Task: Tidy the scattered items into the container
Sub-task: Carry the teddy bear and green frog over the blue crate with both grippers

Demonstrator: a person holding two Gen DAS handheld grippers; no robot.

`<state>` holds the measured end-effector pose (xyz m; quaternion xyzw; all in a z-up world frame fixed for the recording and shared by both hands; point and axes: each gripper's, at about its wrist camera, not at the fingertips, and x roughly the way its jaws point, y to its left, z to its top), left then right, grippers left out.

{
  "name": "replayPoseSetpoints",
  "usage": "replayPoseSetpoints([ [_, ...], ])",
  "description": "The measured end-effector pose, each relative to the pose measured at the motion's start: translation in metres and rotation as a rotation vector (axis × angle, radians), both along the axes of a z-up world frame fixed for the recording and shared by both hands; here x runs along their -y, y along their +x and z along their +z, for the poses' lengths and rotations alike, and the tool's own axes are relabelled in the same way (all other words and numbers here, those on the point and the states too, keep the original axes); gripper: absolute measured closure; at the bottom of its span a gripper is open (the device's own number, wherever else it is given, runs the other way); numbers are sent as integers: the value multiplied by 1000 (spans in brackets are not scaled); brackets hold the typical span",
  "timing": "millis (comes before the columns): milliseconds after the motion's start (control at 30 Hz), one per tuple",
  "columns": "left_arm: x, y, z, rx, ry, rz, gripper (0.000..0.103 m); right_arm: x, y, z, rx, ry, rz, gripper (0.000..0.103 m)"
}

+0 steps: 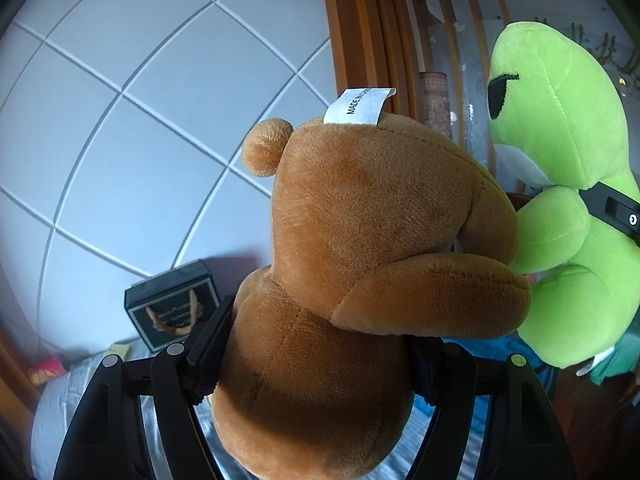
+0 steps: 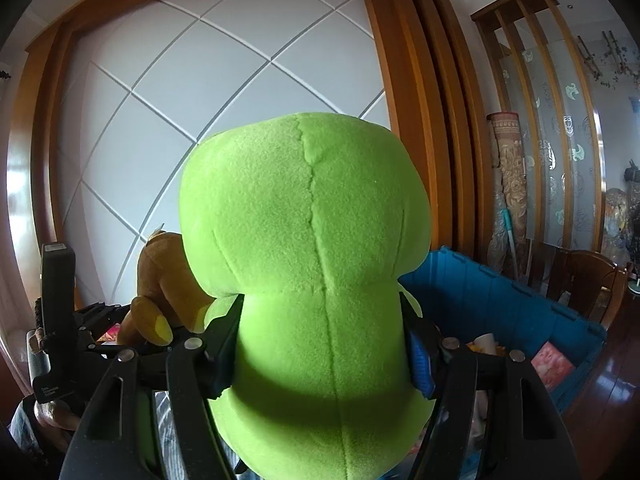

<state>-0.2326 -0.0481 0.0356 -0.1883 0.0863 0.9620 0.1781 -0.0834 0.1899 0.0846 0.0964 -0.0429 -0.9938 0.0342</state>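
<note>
My left gripper (image 1: 316,344) is shut on a brown plush bear (image 1: 360,240), held upright in the air with its white tag on top. My right gripper (image 2: 320,344) is shut on a green plush frog (image 2: 304,240), seen from behind. The frog also shows in the left wrist view (image 1: 560,140) at the right, its arm touching the bear's arm. The bear shows in the right wrist view (image 2: 160,280) at the left, beside the frog. A blue plastic bin (image 2: 520,304) stands open below and to the right, with a few items inside.
A white panelled wall (image 1: 120,120) with wooden frame is behind. A black box (image 1: 172,304) stands on a light cloth surface at lower left. A wooden slatted glass screen (image 2: 560,120) and a wooden chair (image 2: 588,280) stand at the right, on dark wooden floor.
</note>
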Motion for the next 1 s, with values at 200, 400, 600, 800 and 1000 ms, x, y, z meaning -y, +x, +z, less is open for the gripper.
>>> replayPoseSetpoints([
  [200, -88, -22, 12, -11, -11, 16, 28, -100, -17, 21, 24, -3, -29, 36],
  [400, -157, -50, 19, 21, -64, 42, 28, -190, -65, 9, 89, -33, -74, 36],
  [600, -211, -79, 20, 38, -124, 37, 28, -237, -105, -12, 163, -44, -110, 36],
  [800, -249, -97, 27, 65, -165, 34, 27, -251, -146, -21, 230, -63, -125, 35],
  [1000, -286, -111, 33, 82, -192, 34, 26, -262, -177, -22, 263, -81, -149, 28],
])
